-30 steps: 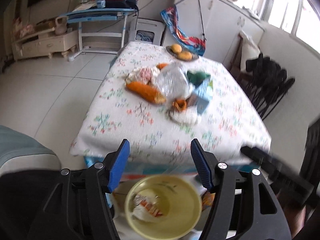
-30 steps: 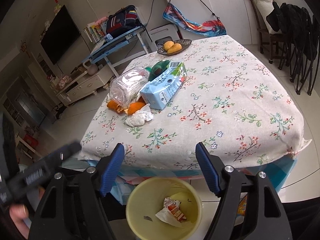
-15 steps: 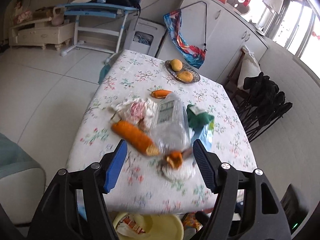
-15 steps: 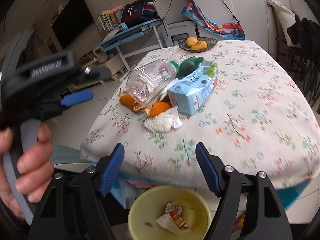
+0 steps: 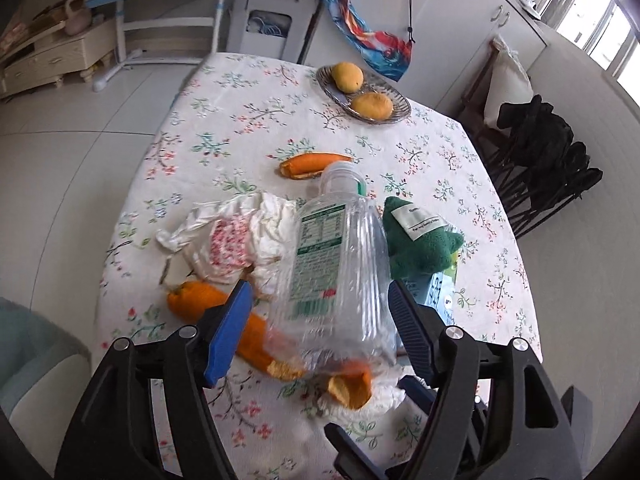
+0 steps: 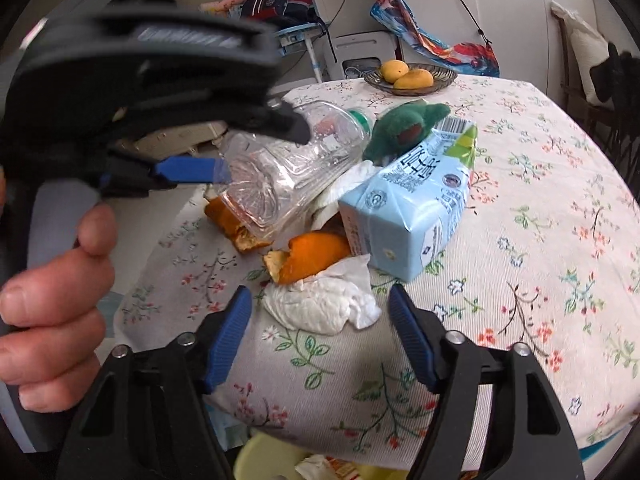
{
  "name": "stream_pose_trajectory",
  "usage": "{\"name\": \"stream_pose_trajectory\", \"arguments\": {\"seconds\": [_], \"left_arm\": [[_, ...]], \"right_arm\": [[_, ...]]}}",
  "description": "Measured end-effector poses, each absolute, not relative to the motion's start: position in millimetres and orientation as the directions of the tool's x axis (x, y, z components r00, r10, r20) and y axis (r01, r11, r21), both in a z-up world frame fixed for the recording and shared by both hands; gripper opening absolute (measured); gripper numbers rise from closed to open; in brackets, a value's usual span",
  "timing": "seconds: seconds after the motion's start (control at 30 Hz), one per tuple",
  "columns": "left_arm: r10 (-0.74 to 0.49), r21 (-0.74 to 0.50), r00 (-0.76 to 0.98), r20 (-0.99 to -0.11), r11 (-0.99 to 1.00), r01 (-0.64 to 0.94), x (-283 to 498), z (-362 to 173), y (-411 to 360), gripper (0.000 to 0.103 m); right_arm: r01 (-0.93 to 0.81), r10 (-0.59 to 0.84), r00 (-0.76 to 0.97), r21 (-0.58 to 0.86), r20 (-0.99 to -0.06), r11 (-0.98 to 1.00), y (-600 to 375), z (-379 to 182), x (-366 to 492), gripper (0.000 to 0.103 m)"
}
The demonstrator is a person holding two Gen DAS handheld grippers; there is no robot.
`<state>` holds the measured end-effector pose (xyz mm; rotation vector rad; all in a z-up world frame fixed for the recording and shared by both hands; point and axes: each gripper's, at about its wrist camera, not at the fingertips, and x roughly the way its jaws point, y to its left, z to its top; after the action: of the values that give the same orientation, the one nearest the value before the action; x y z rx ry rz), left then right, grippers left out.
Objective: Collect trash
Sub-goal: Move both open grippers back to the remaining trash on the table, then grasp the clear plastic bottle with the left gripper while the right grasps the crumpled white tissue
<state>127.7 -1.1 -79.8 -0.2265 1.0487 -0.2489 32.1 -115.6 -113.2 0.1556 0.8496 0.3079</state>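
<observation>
Both having swung from the bin to the clear plastic bottle [image 5: 340, 272], the left hand-held gripper [image 5: 320, 320] is straddling it unclenched while the right hand-held gripper [image 6: 320, 320], empty, is closing near the crumpled tissue [image 6: 324, 304].

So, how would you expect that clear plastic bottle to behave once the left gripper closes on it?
The clear plastic bottle looks empty, so probably light. Its thin ribbed walls may buckle under the pads. Lying on its side atop orange peel, it could roll or slip away.
</observation>
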Motion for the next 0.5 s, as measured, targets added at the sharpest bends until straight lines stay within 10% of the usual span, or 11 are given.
{"name": "stream_pose_trajectory", "arguments": {"seconds": [0.2,0.5], "left_arm": [[-0.314,-0.283,0.461,-0.83,0.949,0.136,129.1,-79.4,-12.5,0.058],[-0.308,-0.261,0.416,-0.856,0.951,0.167,130.0,-82.3,-12.6,0.062]], "right_arm": [[-0.213,0.326,0.606,0.246,-0.726,0.945,-120.7,-112.3,29.5,0.033],[-0.175,0.352,0.59,0.311,-0.727,0.934,-144.9,-110.0,18.7,0.027]]}}
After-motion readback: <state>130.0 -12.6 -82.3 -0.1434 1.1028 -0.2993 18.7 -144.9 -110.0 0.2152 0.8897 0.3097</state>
